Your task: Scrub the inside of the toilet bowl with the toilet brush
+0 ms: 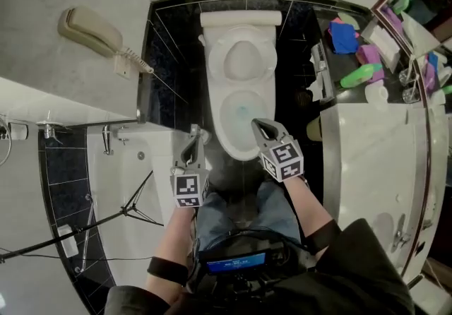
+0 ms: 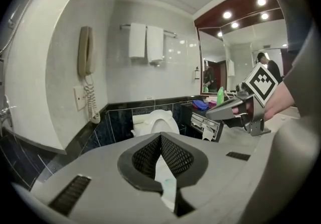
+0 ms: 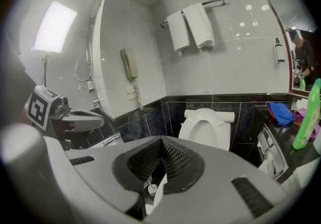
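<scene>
The white toilet [image 1: 241, 59] stands against the dark tiled wall, lid up, with blue-tinted water in its bowl [image 1: 220, 123]. It also shows ahead of both gripper cameras as the toilet [image 2: 158, 120] and the toilet [image 3: 206, 127]. My left gripper [image 1: 194, 130] hangs at the bowl's front left, shut and empty. At the bowl's front right is my right gripper [image 1: 256, 123], its jaws also together with nothing in them. Each gripper shows in the other's view: the right gripper [image 2: 209, 114] and the left gripper [image 3: 102, 116]. I cannot pick out a toilet brush in any view.
A wall phone [image 1: 95, 32] hangs at the left, above the bathtub [image 1: 145, 190] and a tripod [image 1: 106, 218]. On the right, a vanity counter [image 1: 381, 151] carries a green bottle [image 1: 360, 75] and a blue cloth [image 1: 344, 37]. Towels [image 2: 146, 42] hang above the toilet.
</scene>
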Action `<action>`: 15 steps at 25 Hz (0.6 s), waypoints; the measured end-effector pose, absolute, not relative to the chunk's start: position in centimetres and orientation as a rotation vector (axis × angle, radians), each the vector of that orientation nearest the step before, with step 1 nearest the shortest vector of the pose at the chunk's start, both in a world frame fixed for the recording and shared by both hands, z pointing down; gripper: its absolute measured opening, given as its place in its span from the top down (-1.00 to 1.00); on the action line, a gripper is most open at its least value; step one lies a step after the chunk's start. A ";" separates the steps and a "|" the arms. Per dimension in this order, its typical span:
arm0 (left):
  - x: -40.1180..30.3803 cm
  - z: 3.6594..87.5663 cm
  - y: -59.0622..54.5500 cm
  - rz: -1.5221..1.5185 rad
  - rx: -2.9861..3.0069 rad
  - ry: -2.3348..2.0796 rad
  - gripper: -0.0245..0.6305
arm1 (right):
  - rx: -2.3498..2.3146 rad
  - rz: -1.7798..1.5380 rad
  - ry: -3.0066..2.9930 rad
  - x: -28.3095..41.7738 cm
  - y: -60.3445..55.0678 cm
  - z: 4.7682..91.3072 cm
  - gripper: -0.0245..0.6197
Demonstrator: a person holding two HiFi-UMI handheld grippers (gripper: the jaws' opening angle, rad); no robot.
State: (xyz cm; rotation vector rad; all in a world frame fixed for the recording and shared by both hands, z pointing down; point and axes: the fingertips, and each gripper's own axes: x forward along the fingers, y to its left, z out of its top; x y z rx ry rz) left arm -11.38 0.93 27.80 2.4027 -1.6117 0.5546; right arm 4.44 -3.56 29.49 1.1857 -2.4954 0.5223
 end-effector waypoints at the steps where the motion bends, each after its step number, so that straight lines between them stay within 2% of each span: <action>1: -10.6 27.3 1.1 0.559 2.412 -1.594 0.91 | 1.205 0.520 -2.486 5.6 -3.3 29.0 0.90; 15: -4.8 23.7 2.0 0.554 2.488 -1.458 0.91 | 1.429 0.593 -2.360 16.7 1.6 26.7 0.90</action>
